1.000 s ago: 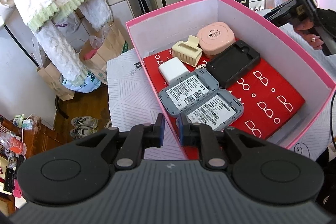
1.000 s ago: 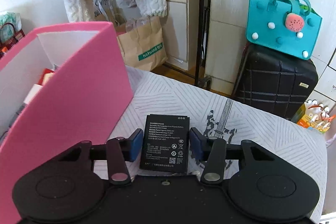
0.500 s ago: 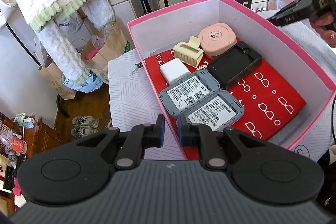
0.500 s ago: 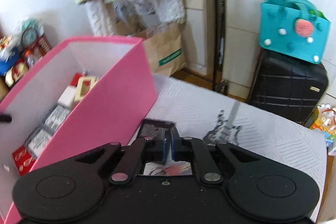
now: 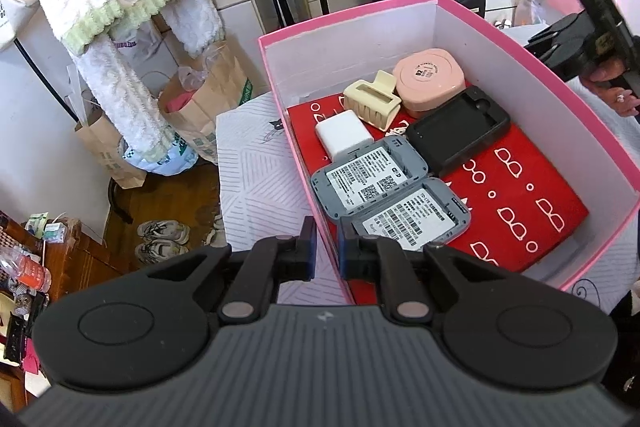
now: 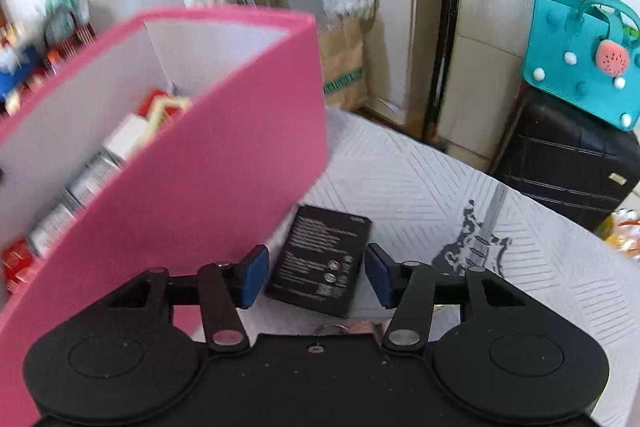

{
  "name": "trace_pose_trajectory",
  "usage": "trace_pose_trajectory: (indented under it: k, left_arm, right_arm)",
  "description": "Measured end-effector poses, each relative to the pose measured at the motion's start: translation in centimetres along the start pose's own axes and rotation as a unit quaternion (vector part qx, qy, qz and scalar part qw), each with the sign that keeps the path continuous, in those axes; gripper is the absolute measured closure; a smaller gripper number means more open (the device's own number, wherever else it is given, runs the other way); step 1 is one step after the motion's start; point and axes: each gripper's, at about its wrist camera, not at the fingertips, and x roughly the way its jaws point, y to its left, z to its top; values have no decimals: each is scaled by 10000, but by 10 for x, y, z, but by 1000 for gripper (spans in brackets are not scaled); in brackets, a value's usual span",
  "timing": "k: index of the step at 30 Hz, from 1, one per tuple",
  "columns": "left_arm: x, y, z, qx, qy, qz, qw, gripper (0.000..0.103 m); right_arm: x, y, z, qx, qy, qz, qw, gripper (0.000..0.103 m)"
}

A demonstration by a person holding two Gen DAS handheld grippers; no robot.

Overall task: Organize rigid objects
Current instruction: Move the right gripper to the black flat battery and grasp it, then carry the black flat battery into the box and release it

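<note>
Flat black battery (image 6: 322, 259), white print, perhaps slightly blurred.

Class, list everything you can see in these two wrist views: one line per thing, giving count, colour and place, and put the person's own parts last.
Box: one, pink, on the table.
Table cover: one, white, patterned.
Red sheet: one, on the box floor.
Router shells: two, grey, in the box.
Charger: one, white, in the box.
Hair claw: one, cream, in the box.
Compact: one, pink, in the box.
Phone case: one, black, in the box.
Battery: one, black, on the table beside the box.
Felt bag: one, teal, on a black suitcase.
Left tongs: black, shut on the box wall.
Right tongs: black, just opened, either side of the battery.
</note>
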Motion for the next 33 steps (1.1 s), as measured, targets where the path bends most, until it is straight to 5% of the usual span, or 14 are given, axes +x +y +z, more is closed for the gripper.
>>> trace_pose_trajectory:
  k: [7,12,14,18,33]
  left_arm:
    - [-1,-5,0,95,-22,125,9999,94]
    - [-1,-5,0,96,-37,140,9998,94]
    - [-2,-4,0,77,-45,122,9999,94]
    - [-2,-4,0,72,-42,109,9999,94]
    - [-2,-2,0,43,-42,100,9999,94]
  right_arm:
    - [-2,-1,11,-263,712,-107,9971,49]
    - [5,-1,25,-451,1148,-17,9924,42]
    - [10,1,29,-541,1159,35,9918,34]
    - [10,1,31,-499,1039,11,9933,49]
    - [-29,0,12,-232,314,-62,9992,49]
